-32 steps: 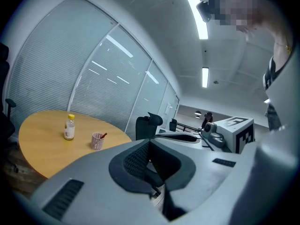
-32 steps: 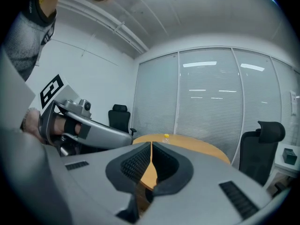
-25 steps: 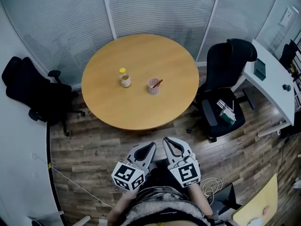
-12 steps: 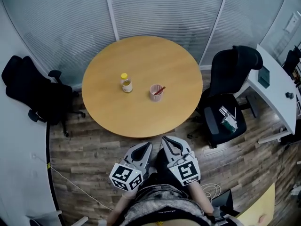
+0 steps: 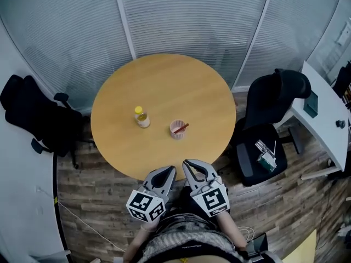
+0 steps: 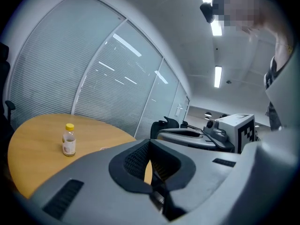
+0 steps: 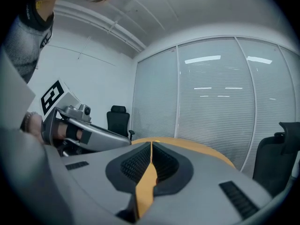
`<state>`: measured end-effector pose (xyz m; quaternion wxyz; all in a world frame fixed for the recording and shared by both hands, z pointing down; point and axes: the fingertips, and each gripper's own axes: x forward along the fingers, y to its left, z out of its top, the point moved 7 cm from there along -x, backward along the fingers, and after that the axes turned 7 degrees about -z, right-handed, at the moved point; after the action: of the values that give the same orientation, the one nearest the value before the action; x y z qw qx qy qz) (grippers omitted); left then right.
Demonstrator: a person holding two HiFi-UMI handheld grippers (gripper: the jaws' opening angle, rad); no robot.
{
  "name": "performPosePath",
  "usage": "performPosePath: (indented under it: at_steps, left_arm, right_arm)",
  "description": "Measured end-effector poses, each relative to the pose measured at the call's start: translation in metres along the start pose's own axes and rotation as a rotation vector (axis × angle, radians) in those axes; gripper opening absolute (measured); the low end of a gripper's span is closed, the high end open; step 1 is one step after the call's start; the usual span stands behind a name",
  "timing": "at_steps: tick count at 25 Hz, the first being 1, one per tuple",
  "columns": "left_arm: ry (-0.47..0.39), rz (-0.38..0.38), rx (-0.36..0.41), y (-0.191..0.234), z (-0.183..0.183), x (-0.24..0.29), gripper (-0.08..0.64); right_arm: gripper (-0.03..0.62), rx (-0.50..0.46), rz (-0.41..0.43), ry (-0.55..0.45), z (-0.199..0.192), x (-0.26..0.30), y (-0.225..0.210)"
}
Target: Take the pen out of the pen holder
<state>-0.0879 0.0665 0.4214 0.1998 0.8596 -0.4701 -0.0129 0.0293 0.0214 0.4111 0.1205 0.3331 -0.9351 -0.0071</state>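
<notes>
The pen [image 5: 182, 127] stands slanted in the pink pen holder [image 5: 177, 130], its long axis tilted so the upper end leans out over the rim, to the person's right and a little away from them. Its lower end is down inside the cup and hidden. The holder sits upright on the round wooden table [image 5: 164, 81], toward the near half of the top. Near it, on its left, stands a small clear bottle [image 5: 141, 116] with a yellow cap, upright and apart from the holder.

Both grippers are held low at the table's near edge, close in front of the person's body and well apart from the holder. The left gripper [image 5: 168, 170] has its jaws pressed together with nothing between them. The right gripper [image 5: 188, 164], just beside it, is likewise closed and empty.

A black office chair [image 5: 270, 114] stands to the right of the table, and another black chair [image 5: 33, 122] to the left.
</notes>
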Motion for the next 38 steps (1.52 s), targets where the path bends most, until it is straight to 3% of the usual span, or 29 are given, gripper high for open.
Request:
performPosePath:
  at_steps: [11, 20, 27, 38]
  left_arm:
    - [-0.008, 0.056, 0.020, 0.028, 0.029, 0.061, 0.005]
    - [-0.013, 0.106, 0.003, 0.056, 0.035, 0.079, 0.005]
    - [-0.009, 0.070, 0.021, 0.084, 0.047, 0.084, 0.005]
    - [0.045, -0.077, 0.027, 0.123, 0.038, 0.087, 0.005]
  right_arm:
    - [0.025, 0.004, 0.051, -0.025, 0.006, 0.046, -0.069]
    - [0.025, 0.017, 0.061, -0.011, 0.001, 0.075, -0.091]
    - [0.025, 0.034, 0.030, 0.027, -0.003, 0.098, -0.094]
    - [0.025, 0.037, -0.100, 0.081, -0.023, 0.129, -0.082]
